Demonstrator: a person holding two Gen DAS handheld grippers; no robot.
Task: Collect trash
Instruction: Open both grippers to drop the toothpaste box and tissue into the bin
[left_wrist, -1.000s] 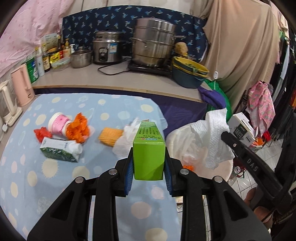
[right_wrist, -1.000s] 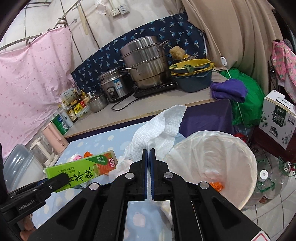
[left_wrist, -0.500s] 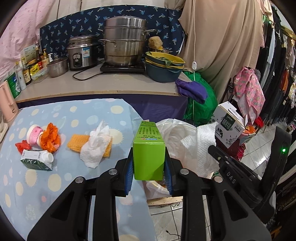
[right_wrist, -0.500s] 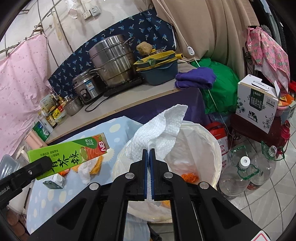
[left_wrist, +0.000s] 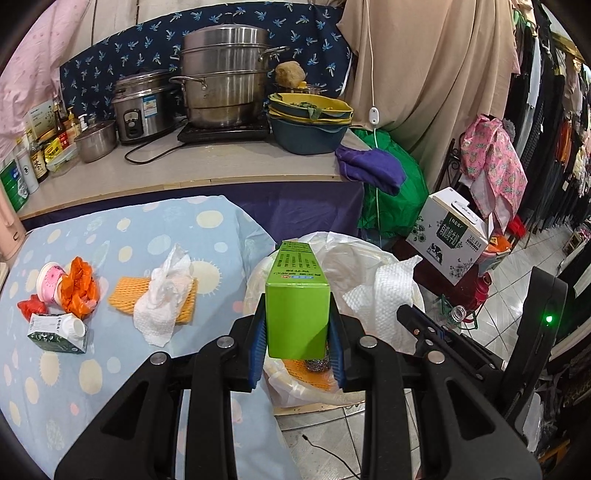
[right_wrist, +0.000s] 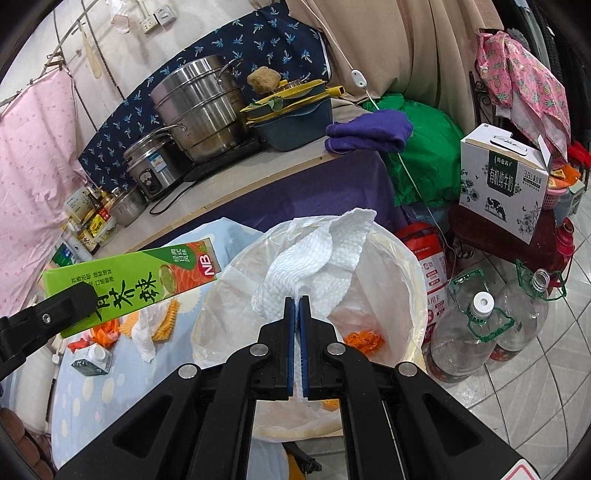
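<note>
Blue dotted tablecloth (left_wrist: 122, 236) fills frame left. Our left gripper (left_wrist: 297, 325) clamps green carton (left_wrist: 297, 295). Right gripper (right_wrist: 297, 306) pinches paper towel (right_wrist: 317, 254) over lined bin (right_wrist: 399, 258), frame centre.

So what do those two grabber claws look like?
Both are black plastic with silver round bolts. The left gripper and right gripper each have two fingers lined with ridged blue pads. The right one's body shows a small green light in the left wrist view.

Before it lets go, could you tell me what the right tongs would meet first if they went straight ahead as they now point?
Probably the white plastic liner inside the round bin; the right tongs, shut on the white paper towel, point down into it, though depth is unclear.
</note>
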